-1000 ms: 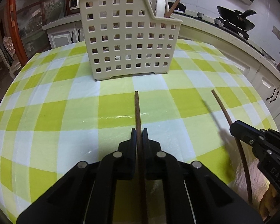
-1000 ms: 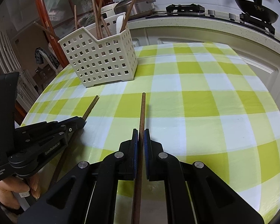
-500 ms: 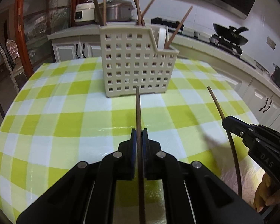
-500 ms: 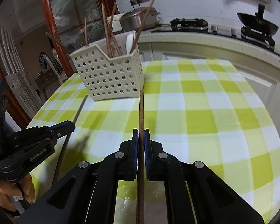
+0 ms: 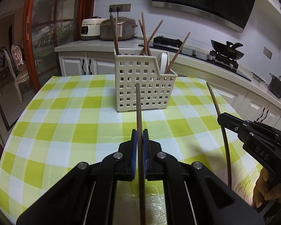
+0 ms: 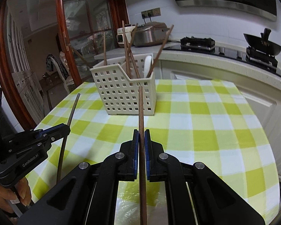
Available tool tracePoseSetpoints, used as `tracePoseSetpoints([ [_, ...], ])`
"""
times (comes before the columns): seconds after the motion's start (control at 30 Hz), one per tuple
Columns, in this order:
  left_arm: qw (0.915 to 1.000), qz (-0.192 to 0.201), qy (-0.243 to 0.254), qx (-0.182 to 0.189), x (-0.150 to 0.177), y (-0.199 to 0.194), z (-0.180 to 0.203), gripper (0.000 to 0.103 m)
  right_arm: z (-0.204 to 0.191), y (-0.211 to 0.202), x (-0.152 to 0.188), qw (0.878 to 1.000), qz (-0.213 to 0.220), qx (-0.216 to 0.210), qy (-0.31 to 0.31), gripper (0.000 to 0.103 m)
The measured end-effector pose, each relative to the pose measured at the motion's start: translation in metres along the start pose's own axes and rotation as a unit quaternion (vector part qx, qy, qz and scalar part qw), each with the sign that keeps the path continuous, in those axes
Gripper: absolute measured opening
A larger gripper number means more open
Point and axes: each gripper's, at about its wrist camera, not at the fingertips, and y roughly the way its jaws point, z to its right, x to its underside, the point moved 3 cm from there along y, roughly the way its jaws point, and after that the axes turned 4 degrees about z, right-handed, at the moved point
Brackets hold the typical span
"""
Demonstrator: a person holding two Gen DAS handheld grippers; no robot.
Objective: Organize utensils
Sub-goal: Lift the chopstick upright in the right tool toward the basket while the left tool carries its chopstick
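left gripper (image 5: 137, 136) clenched on chopstick (image 5: 138, 112) | right gripper (image 6: 141, 136) clenched on second chopstick (image 6: 140, 108) | both shafts point straight ahead at basket (image 5: 140, 86) on surface (image 5: 65, 123) | left looks nearer

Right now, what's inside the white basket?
The white basket holds several wooden chopsticks standing upright or leaning, plus a white utensil in the lower section. Their lower ends and the basket floor are hidden.

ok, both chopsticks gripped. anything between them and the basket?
Nothing visible. Each chopstick, left and right, points at the basket over bare tablecloth. Sticks already inside crowd its open top.
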Motion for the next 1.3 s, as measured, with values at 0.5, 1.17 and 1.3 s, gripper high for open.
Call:
tracePoseSetpoints([
  [0.5,0.9989,0.046,0.000,-0.005,-0.011,-0.039,-0.003,0.006,-0.018,-0.028,-0.014,0.999,0.037,-0.001,-0.025,0.006],
  [1.17,0.9957,0.092,0.009,-0.006,-0.021,-0.081,0.003,0.006,-0.032,-0.057,-0.024,0.996,0.072,-0.004,-0.043,0.006],
  [1.3,0.9953,0.096,0.010,-0.006,-0.022,-0.085,0.003,0.006,-0.034,-0.062,-0.024,0.996,0.076,-0.004,-0.045,0.006],
])
